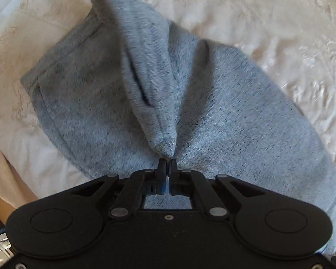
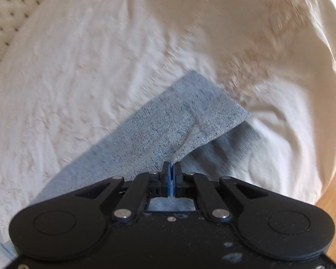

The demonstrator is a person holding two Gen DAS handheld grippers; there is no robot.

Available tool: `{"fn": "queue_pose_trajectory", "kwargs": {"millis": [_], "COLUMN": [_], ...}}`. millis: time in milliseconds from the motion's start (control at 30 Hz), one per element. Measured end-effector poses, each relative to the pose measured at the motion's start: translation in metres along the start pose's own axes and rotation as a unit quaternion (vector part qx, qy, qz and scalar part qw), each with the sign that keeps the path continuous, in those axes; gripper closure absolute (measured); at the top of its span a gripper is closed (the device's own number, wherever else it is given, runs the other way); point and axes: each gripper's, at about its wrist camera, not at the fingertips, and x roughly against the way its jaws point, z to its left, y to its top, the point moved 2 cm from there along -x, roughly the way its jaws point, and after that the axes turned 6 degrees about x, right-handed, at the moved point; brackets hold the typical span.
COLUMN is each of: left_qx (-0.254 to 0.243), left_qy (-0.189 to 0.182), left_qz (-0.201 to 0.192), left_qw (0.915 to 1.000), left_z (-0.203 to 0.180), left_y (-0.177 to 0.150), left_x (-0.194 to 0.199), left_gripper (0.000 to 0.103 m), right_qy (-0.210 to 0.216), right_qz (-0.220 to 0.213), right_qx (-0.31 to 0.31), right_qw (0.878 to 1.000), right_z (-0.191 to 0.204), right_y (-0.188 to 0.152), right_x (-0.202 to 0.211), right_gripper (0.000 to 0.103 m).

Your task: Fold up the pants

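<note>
**Asker:** Pants first. Where are they, and why are they hanging like that?

**Me:** Grey pants [image 1: 212,112], on the cream bedspread [image 1: 268,33]. Most of the cloth lies on the bed. My left gripper [image 1: 167,160] has its jaws pinched tight on a bunched point of fabric, and from that point a ridge of cloth rises and runs away toward the far end. That ridge stands up because I am holding the pinch off the bed rather than dragging it flat.

**Asker:** And your other hand?

**Me:** My right gripper [image 2: 172,164] is clamped on an edge near the end of the garment, beside a seam band. I cannot say whether that end is a cuff or the waist. The layer I hold is lifted, with another layer of the pants [image 2: 212,154] lying under it on the bedspread [image 2: 100,67].

**Asker:** Why grip two points at once?

**Me:** As I judge it, two pinches keep the lifted layer stretched between my hands, so it can be carried over the rest without sagging or twisting. Thin pinches also take only the top layer.

**Asker:** Is the fold done?

**Me:** Not yet, I would say. The cloth is raised, not laid down.
</note>
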Motion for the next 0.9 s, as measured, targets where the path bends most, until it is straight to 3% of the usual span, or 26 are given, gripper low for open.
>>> {"fn": "queue_pose_trajectory", "kwargs": {"millis": [100,367,500,733,900], "left_qx": [-0.014,-0.006,-0.01,-0.015,-0.012], "left_qy": [0.015,0.007,0.003,0.006,-0.002], "left_qz": [-0.008,-0.014,-0.016,-0.016,-0.023], "left_qw": [0.9997,0.9999,0.9998,0.9997,0.9997], "left_z": [-0.005,-0.009,-0.005,0.001,0.013], "left_y": [-0.005,0.006,0.006,0.001,-0.004], "left_x": [-0.007,0.005,0.013,0.015,0.031], "left_gripper": [0.1,0.1,0.1,0.1,0.1], "right_qy": [-0.02,-0.026,-0.017,-0.02,-0.04], "right_qz": [0.019,-0.006,-0.016,0.019,0.018], "right_qx": [-0.006,0.038,0.03,0.001,-0.008], "right_qw": [1.0,0.999,0.999,1.0,0.999], "right_z": [-0.007,0.003,0.0,-0.02,-0.03], "right_y": [-0.012,-0.019,-0.018,-0.024,-0.026], "right_x": [-0.016,0.001,0.013,-0.005,-0.001], "right_gripper": [0.101,0.101,0.101,0.101,0.102]}}
